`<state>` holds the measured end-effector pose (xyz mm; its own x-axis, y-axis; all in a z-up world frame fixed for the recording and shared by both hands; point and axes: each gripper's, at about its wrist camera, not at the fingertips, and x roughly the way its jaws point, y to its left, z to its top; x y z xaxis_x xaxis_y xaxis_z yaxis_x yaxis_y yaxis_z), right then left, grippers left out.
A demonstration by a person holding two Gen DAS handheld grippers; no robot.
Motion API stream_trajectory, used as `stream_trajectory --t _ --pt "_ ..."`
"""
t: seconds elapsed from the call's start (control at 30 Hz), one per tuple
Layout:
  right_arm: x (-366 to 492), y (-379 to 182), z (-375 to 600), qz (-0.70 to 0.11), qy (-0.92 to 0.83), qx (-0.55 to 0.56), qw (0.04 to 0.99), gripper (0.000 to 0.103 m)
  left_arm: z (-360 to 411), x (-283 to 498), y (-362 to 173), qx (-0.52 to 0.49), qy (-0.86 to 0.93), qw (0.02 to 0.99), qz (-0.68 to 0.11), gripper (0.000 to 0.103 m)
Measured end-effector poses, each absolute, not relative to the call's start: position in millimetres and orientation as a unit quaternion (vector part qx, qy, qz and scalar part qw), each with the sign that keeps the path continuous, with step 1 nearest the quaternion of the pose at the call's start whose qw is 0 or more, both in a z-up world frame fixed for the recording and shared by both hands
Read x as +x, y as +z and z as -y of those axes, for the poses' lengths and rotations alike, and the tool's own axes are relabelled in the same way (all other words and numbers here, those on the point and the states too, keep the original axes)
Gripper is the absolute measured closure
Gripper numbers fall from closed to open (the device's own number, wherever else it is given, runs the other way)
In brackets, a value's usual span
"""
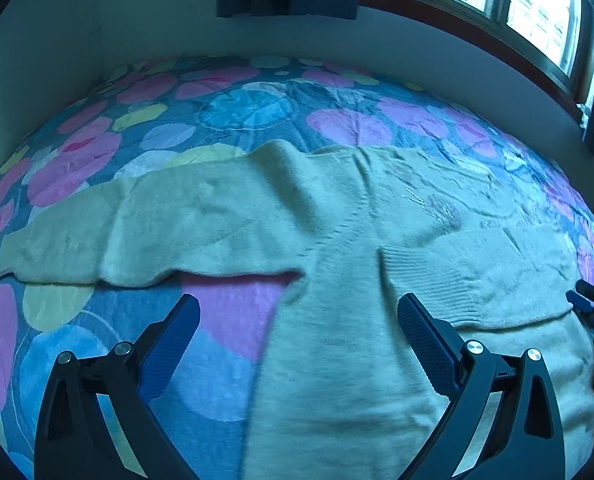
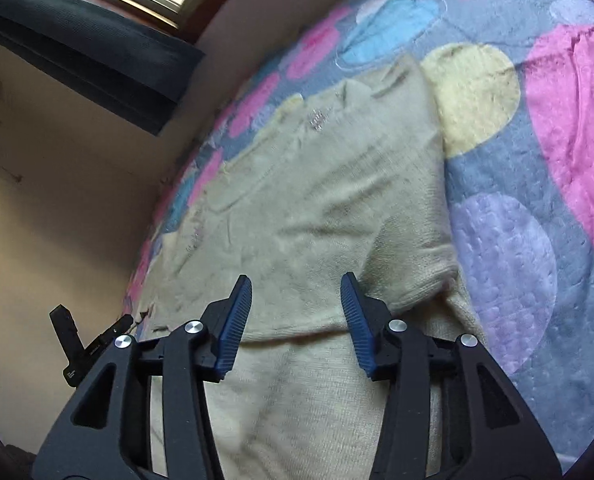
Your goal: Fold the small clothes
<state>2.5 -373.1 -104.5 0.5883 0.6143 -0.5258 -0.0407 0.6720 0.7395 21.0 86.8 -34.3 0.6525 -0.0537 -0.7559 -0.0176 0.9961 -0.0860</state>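
The left tongs (image 1: 299, 316) stood spread wide, empty, above the cream knit sweater (image 1: 337, 240) and the bedspread (image 1: 225, 116). The right tongs (image 2: 297, 300) were parted too, nothing between their ribbed blue pads (image 2: 233, 332), over a folded-in sleeve with a ribbed cuff (image 1: 429, 280). The fuzzy sweater lay flat on the bed. Only the left view showed the other sleeve (image 1: 97, 236) stretched out; the right view alone showed the quilted stitching of the round pastel patches.
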Motion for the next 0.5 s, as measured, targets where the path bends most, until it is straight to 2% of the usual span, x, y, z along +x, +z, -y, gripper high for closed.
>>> stream_trajectory --t 0.07,0.37,0.5 --pt "-1 -100 374 -0.4 0.213 0.355 0.818 0.047 -99 21 -36 -0.052 -0.002 0.907 -0.419 0.004" --pt "1 -97 363 -0.397 0.22 0.336 0.825 0.04 -204 8 -56 -0.135 0.074 0.888 -0.434 0.004" --pt "4 -98 362 -0.395 0.225 0.335 0.825 0.037 -263 0 -55 -0.206 0.085 0.887 -0.404 0.004"
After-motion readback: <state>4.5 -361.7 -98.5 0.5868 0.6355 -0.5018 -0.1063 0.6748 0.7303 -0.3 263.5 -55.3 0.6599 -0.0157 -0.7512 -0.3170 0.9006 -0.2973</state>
